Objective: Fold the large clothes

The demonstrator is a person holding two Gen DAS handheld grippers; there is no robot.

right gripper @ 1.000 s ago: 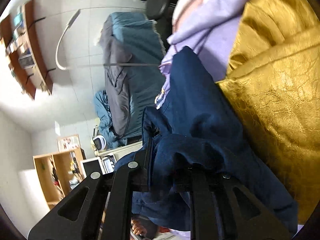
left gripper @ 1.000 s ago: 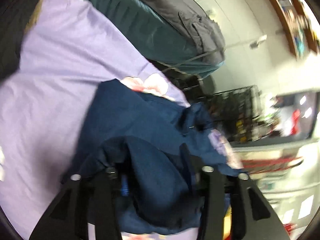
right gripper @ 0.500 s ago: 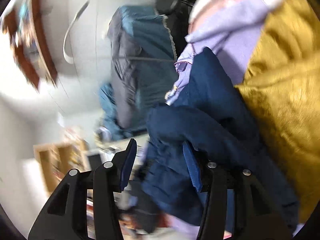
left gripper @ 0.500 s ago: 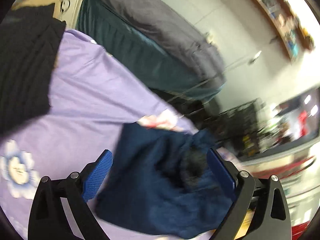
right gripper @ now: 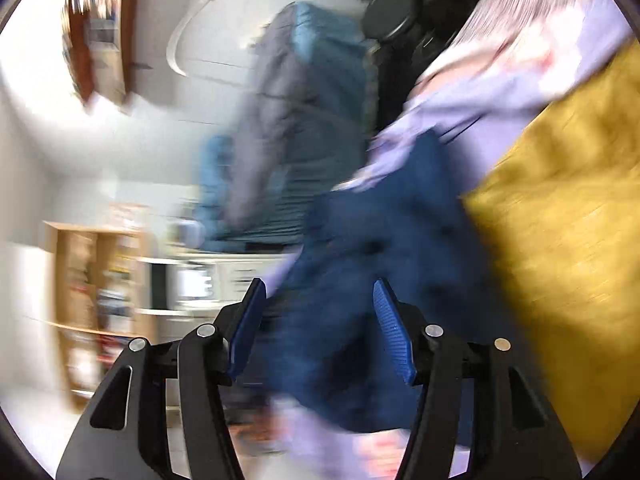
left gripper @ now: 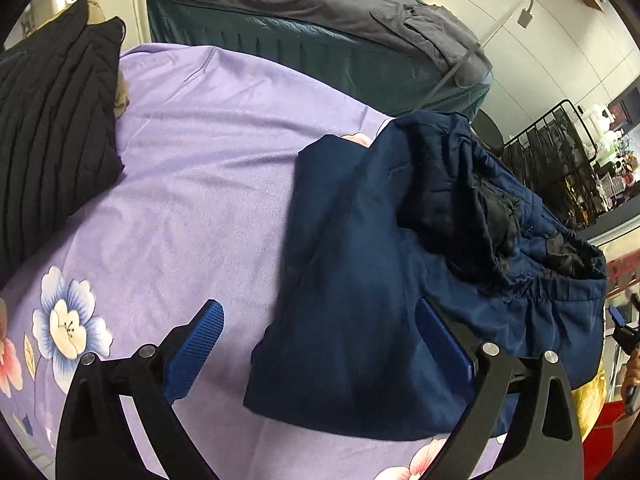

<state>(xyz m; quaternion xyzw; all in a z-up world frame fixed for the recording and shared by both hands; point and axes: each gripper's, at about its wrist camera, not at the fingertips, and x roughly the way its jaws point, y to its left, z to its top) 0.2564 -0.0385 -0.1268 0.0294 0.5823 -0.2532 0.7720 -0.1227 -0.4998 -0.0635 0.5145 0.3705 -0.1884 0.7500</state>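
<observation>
- Left wrist view: the left gripper has its fingers spread wide and holding nothing. One blue pad lies over the purple sheet, the other at the near edge of the trousers.
- The navy trousers lie in a folded bundle on the right of the bed, waistband to the far right, apparently set down as a finished fold.
- A black pillow sits far left.
- Right wrist view is blurred: the right gripper is also open and empty, with the trousers just ahead beside a yellow cushion.
</observation>
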